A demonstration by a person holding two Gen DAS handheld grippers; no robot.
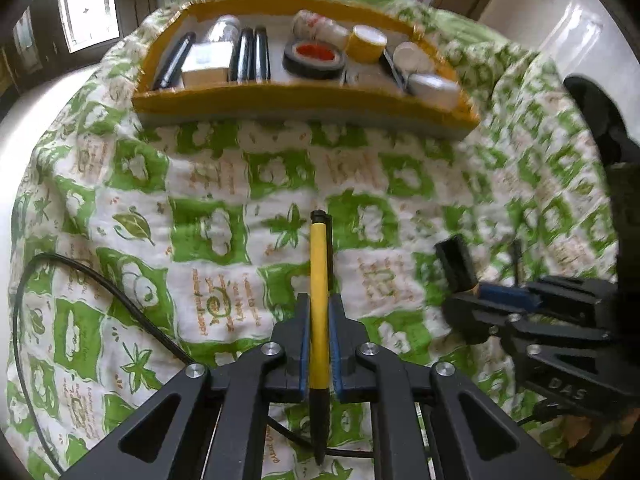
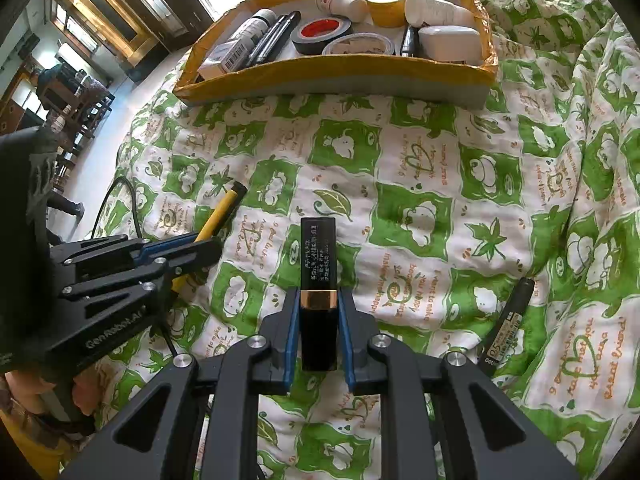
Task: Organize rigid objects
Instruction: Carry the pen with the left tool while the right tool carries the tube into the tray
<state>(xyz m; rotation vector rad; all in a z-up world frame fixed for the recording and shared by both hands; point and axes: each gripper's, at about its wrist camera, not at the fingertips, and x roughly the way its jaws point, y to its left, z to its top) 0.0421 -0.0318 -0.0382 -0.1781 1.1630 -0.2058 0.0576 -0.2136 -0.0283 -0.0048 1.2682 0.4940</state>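
Observation:
My left gripper (image 1: 319, 312) is shut on a yellow pen with black ends (image 1: 319, 272), held above the green-and-white quilt. It also shows in the right wrist view (image 2: 218, 216). My right gripper (image 2: 318, 300) is shut on a black lipstick tube with a gold band (image 2: 318, 256), which also shows in the left wrist view (image 1: 456, 260). A yellow-rimmed cardboard tray (image 1: 280, 96) lies ahead, holding several pens, a tape roll (image 1: 314, 58), bottles and jars. In the right wrist view the tray (image 2: 340, 70) is at top centre.
A black marker pen (image 2: 506, 324) lies loose on the quilt at right. A black cable (image 1: 100, 280) runs across the quilt at left. The quilt (image 2: 440, 200) is rumpled, with a white floor and furniture beyond its left edge.

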